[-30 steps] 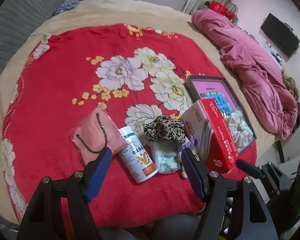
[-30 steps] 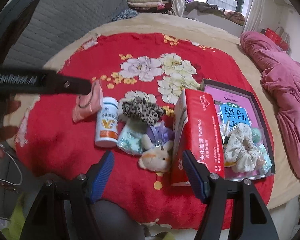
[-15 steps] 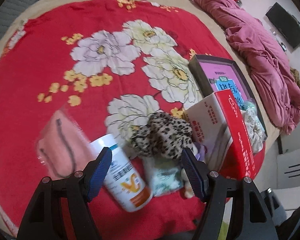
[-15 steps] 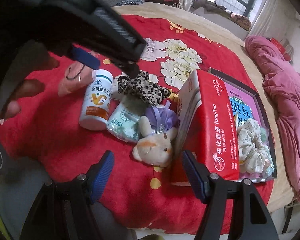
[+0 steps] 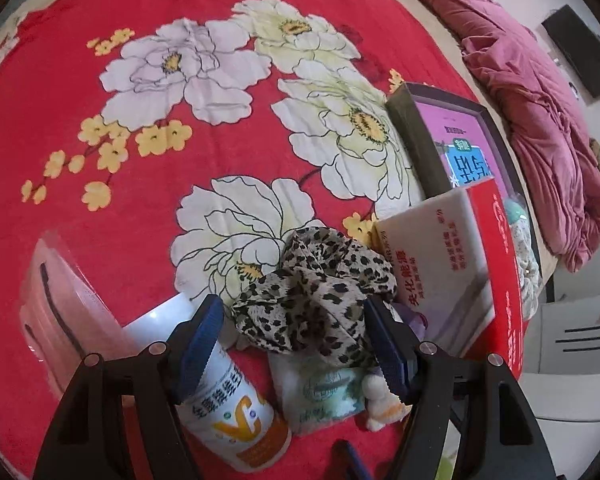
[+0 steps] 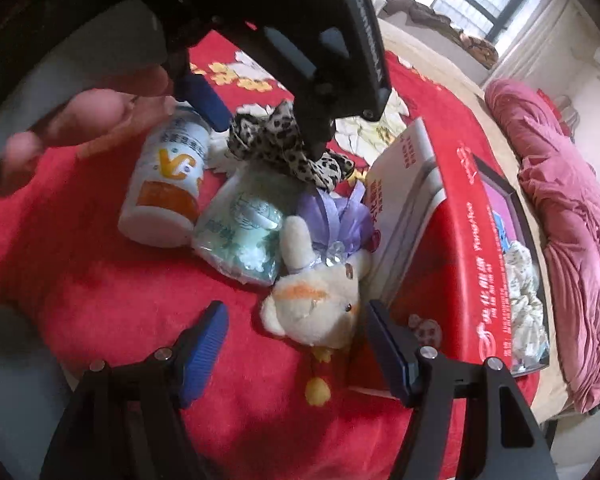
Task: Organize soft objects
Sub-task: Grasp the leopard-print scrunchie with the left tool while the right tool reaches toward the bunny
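Observation:
A leopard-print scrunchie lies on the red flowered blanket, and my left gripper stands open astride it, pads close to its sides without squeezing. The right wrist view shows that left gripper from behind, over the leopard-print scrunchie. A cream plush toy lies just ahead of my right gripper, which is open, with the toy's lower edge between the fingers. A purple ribbon scrunchie sits behind the toy.
A white supplement bottle, a tissue pack and a pink pouch lie around the scrunchie. A red box leans on a dark tray holding a floral scrunchie. A hand shows at left.
Both grippers have come down toward the pile. The left one now straddles the leopard-print scrunchie and fills the top of the right wrist view. The right one is closer to the plush toy.

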The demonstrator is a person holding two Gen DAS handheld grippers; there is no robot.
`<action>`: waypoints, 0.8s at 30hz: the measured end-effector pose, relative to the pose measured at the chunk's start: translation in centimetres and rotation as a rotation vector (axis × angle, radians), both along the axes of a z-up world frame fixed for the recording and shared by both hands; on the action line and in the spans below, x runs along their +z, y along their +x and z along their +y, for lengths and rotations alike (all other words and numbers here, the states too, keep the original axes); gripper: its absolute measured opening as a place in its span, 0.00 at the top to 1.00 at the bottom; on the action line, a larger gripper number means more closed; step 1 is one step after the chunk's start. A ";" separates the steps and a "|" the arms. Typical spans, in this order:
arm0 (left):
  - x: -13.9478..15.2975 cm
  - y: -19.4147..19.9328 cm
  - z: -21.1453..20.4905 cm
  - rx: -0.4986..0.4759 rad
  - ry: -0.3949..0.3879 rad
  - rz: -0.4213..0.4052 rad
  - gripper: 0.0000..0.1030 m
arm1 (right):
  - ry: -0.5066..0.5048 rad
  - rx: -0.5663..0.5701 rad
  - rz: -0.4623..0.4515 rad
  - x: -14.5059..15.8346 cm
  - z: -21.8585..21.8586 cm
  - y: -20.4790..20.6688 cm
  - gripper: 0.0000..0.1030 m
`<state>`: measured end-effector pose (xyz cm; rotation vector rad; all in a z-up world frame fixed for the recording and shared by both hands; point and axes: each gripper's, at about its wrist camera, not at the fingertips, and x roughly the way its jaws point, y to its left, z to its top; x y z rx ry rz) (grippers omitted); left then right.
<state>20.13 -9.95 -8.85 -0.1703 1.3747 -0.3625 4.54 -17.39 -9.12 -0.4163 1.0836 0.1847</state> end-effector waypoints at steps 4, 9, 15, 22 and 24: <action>-0.5 0.7 -0.4 0.004 -0.012 0.020 0.29 | -0.030 0.020 -0.012 -0.3 0.7 0.3 0.32; -0.7 1.2 -1.1 -0.012 0.000 0.036 0.29 | -0.076 0.016 -0.004 -0.8 0.8 0.8 0.33; -0.6 1.5 -2.4 -0.068 -0.005 0.046 0.29 | -0.076 0.030 -0.005 -0.9 0.7 1.1 0.33; -2.4 2.2 -3.3 -0.079 -0.021 0.111 0.32 | -0.093 0.029 -0.011 -0.4 0.2 1.3 0.55; -2.5 2.3 -3.6 -0.088 -0.014 0.108 0.37 | -0.087 0.032 -0.014 -0.2 0.0 1.3 0.58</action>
